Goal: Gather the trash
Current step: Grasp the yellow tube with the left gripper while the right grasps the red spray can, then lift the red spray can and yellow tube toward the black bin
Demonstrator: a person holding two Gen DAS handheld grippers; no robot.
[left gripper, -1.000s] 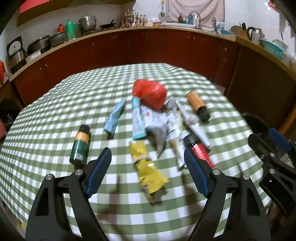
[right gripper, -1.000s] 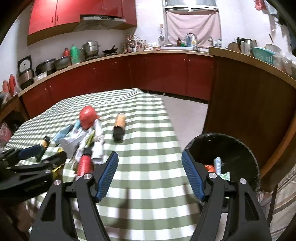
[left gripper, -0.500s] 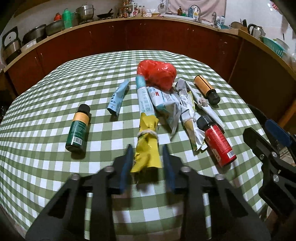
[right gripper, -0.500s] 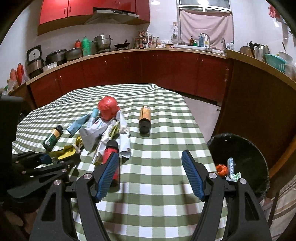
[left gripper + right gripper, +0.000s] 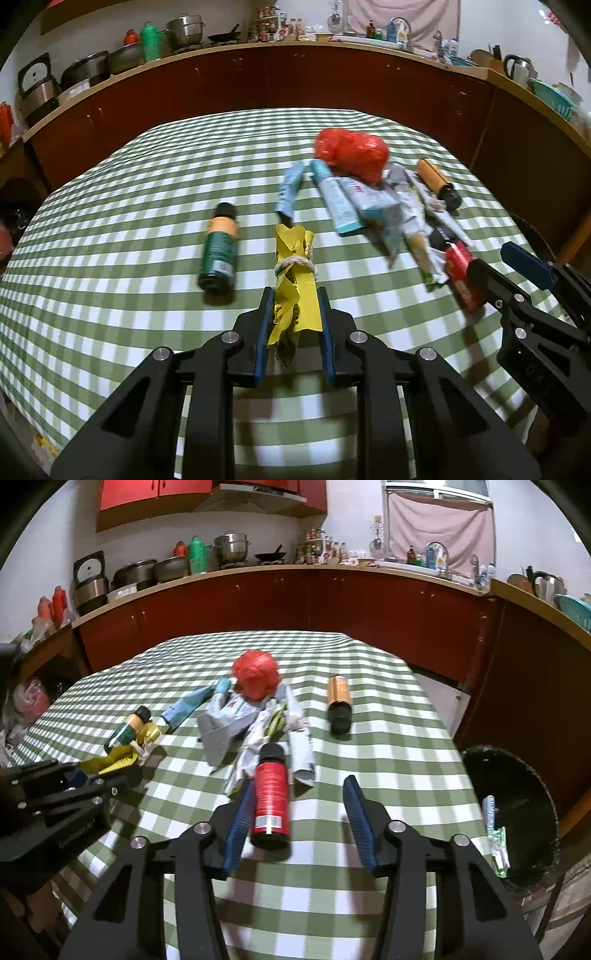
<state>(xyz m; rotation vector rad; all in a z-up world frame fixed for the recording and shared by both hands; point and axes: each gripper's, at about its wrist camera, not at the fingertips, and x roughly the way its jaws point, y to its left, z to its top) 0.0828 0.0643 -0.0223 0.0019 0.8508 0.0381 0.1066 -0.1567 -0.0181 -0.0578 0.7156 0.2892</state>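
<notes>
Yellow wrapper (image 5: 293, 295) pinched in left gripper (image 5: 294, 314), jaws closed on it, over checkered desk (image 5: 110, 258). Right gripper (image 5: 297, 819) wide open, red bottle (image 5: 271, 797) lying between fingers. Black bin (image 5: 517, 812) beside desk.

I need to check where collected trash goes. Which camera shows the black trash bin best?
The right wrist view: the black trash bin sits past the table's right edge, its opening visible with discarded wrappers inside. The left wrist view shows only a dark sliver of its rim behind the right hand-held gripper.
</notes>
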